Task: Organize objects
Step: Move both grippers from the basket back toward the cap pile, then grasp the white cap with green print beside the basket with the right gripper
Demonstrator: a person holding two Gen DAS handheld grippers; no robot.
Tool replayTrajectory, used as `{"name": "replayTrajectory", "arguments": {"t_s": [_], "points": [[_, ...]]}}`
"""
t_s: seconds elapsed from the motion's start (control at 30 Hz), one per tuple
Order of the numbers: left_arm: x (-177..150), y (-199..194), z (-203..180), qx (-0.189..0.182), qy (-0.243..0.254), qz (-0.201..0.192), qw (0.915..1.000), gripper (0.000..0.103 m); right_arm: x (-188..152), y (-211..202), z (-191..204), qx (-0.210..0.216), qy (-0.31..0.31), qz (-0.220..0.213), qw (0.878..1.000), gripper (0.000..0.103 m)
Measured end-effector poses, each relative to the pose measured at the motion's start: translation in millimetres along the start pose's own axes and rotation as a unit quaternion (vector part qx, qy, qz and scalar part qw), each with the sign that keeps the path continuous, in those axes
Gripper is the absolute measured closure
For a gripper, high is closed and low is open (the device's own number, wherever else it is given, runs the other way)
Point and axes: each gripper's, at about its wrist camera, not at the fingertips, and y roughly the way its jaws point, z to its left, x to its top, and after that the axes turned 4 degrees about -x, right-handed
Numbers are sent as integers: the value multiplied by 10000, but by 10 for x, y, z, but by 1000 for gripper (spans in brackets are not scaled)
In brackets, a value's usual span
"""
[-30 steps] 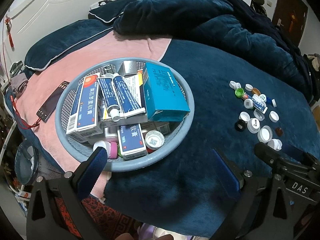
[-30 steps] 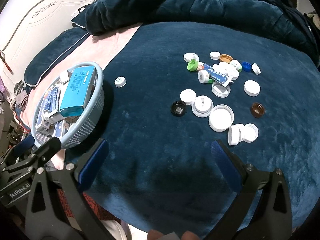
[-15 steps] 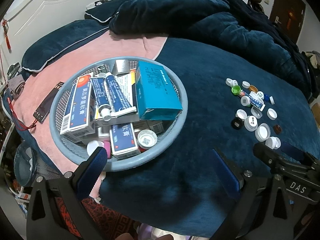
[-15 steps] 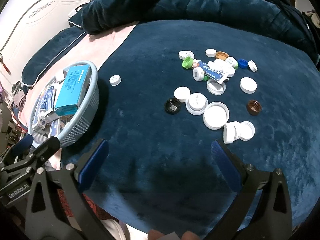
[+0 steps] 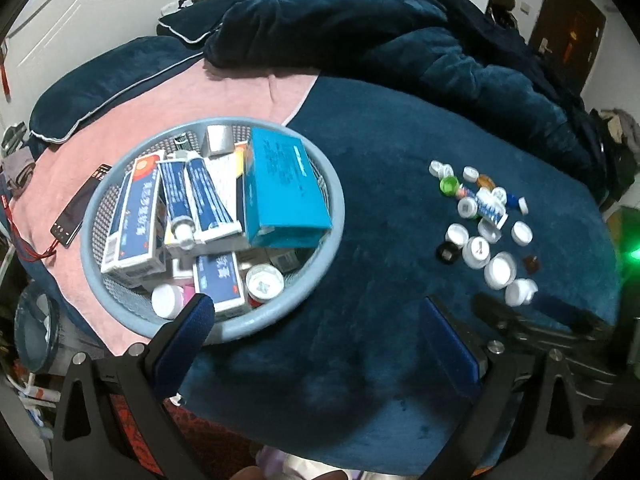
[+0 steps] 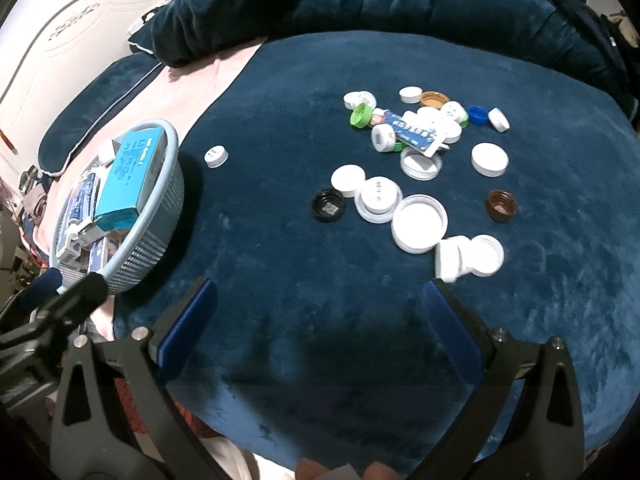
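Both grippers, left point(image 5: 316, 320) & right point(image 6: 316, 304), gape wide, empty. Caps point(image 6: 418, 222) mid-bed look light, stiff, prob slippery; pinch across rims, drop in basket point(image 6: 160, 216).

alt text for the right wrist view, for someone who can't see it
Open right tongs hover empty over a dark blue blanket strewn with loose bottle caps and a small tube. A basket of medicine boxes sits at left.
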Motion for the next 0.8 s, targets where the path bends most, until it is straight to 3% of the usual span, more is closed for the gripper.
{"name": "replayTrajectory", "arguments": {"t_s": [0.3, 0.47, 0.57, 0.67, 0.8], "points": [[755, 86, 171, 76, -288, 220, 9993, 1, 654, 226, 202, 60, -840, -14, 9964, 0], [1143, 235, 341, 173, -378, 352, 9985, 1, 1021, 595, 436, 139, -1629, 133, 9864, 0], [1222, 384, 436, 148, -602, 545, 9966, 1, 1121, 870, 623, 278, -2200, 262, 9748, 0], [1286, 525, 481, -239, -934, 770, 9924, 1, 1176, 1135, 807, 433, -2809, 388, 9580, 2], [1367, 619, 464, -77, -837, 788, 9933, 1, 1219, 1362, 994, 788, -3411, 485, 9355, 14]]}}
